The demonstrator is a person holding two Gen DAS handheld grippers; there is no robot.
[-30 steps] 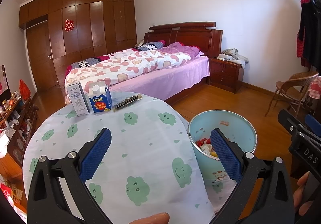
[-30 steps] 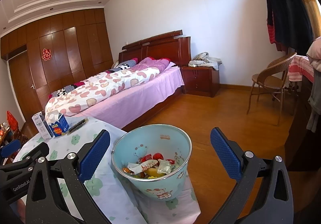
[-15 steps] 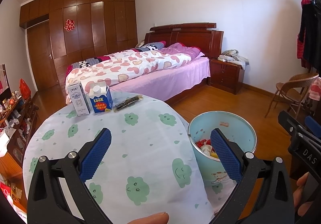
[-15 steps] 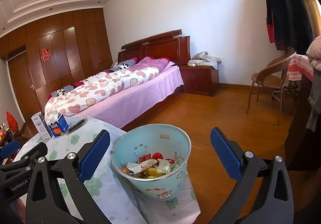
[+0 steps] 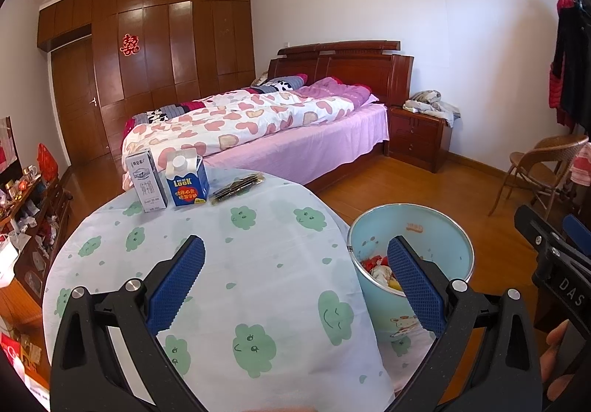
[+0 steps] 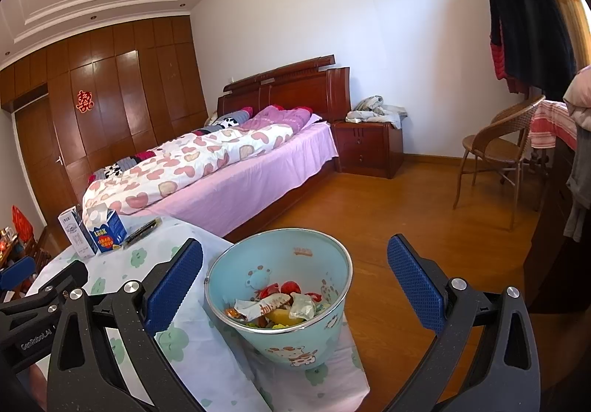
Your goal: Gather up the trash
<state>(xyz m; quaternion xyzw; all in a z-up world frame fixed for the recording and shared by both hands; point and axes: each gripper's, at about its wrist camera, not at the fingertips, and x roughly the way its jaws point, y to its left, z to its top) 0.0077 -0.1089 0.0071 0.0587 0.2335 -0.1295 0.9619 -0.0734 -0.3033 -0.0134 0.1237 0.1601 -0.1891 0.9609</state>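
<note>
Both sets of fingers gape wide, holding nothing — the left gripper (image 5: 295,279) over the counter (image 5: 258,245), the right gripper (image 6: 295,279) framing the bin (image 6: 280,286) between its fingers — two cartons (image 5: 166,183) beyond.

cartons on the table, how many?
2, side by side at the table's far edge: white carton on the left, blue carton on the right, next to a dark wrapper.
</note>
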